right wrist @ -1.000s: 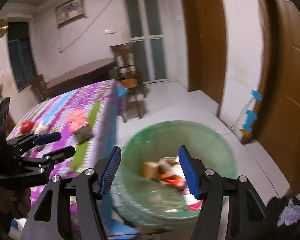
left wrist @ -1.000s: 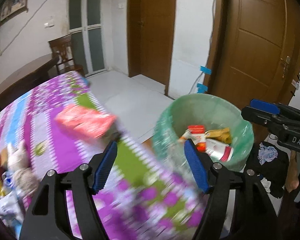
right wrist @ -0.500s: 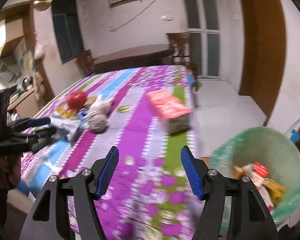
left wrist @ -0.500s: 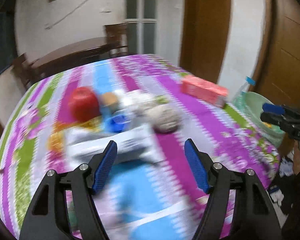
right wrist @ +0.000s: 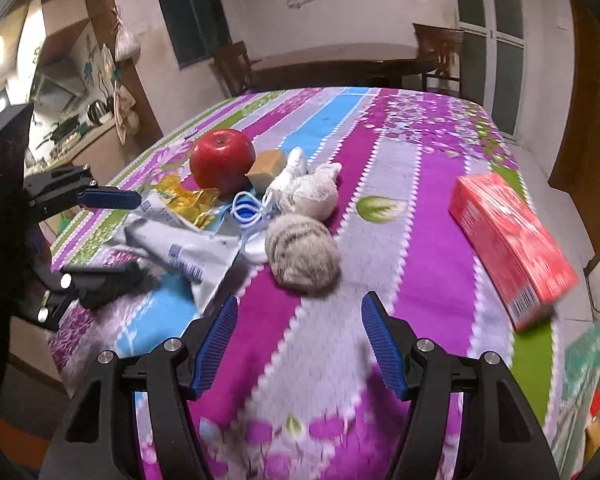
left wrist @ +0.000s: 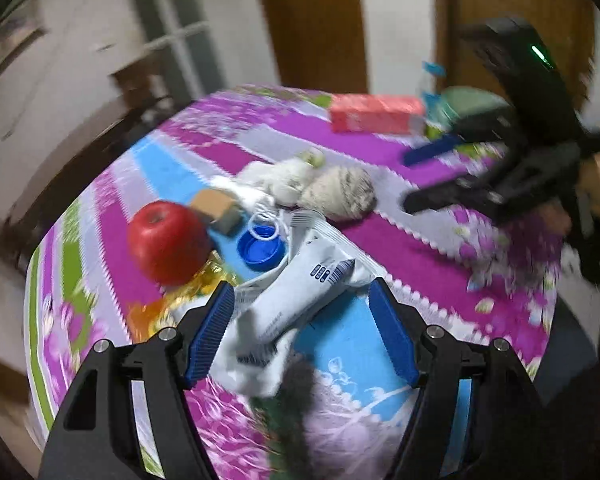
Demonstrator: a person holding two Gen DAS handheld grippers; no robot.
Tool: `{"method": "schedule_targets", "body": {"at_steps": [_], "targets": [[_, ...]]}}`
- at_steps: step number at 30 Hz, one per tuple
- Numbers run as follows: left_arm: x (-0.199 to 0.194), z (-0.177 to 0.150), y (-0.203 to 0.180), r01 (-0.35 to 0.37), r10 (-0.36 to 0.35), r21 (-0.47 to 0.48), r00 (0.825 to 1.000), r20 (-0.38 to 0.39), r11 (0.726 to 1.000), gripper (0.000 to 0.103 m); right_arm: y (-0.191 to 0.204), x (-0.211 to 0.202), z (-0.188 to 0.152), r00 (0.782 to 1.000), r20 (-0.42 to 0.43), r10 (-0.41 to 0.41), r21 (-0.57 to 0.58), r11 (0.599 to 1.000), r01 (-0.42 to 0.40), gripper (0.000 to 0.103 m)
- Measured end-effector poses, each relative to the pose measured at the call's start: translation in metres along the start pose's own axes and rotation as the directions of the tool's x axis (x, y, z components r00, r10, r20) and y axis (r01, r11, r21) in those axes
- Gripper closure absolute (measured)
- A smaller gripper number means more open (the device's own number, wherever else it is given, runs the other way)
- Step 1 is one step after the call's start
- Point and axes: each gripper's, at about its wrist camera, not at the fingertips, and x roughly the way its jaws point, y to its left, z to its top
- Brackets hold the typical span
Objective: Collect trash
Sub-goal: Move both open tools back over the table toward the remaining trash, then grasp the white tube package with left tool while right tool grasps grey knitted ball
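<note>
My left gripper (left wrist: 300, 328) hangs open over a white plastic wrapper (left wrist: 304, 292) lying on the striped tablecloth; its pads stand either side of the wrapper without pressing on it. My right gripper (right wrist: 298, 340) is open and empty, just short of a grey crumpled paper ball (right wrist: 302, 256). Around these lie a second paper wad (right wrist: 308, 194), a blue bottle cap (left wrist: 262, 246), a yellow foil wrapper (right wrist: 184, 200) and a brown cube (right wrist: 266, 172). The green-lined trash bin (right wrist: 588, 360) shows past the table's right edge.
A red apple (right wrist: 222, 162) stands behind the litter. A red carton (right wrist: 508, 240) lies near the table's right edge. A dark wooden table and chairs stand behind, with wooden doors to the right.
Both grippers have swung away from the green bin and over the table. The left now hangs over the white wrapper and the right faces the paper ball.
</note>
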Motion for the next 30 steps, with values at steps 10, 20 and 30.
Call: {"method": "schedule_targets", "body": {"at_steps": [10, 20, 30], "targets": [[0.032, 0.001, 0.000, 0.071, -0.062, 0.136, 0.995, -0.075, 0.988, 0.036, -0.002, 0.044, 0.032, 0.997, -0.069, 0.026, 0.003, 1.000, -0.025, 0.037], [0.044, -0.007, -0.009, 0.063, -0.053, 0.125, 0.995, -0.086, 0.990, 0.061, 0.001, 0.061, 0.038, 0.997, -0.073, -0.018, -0.013, 1.000, 0.017, 0.051], [0.030, -0.010, -0.013, 0.041, -0.041, 0.005, 0.999, -0.023, 0.999, 0.077, 0.005, 0.043, 0.025, 0.998, 0.000, -0.057, 0.003, 0.998, 0.057, 0.059]]}}
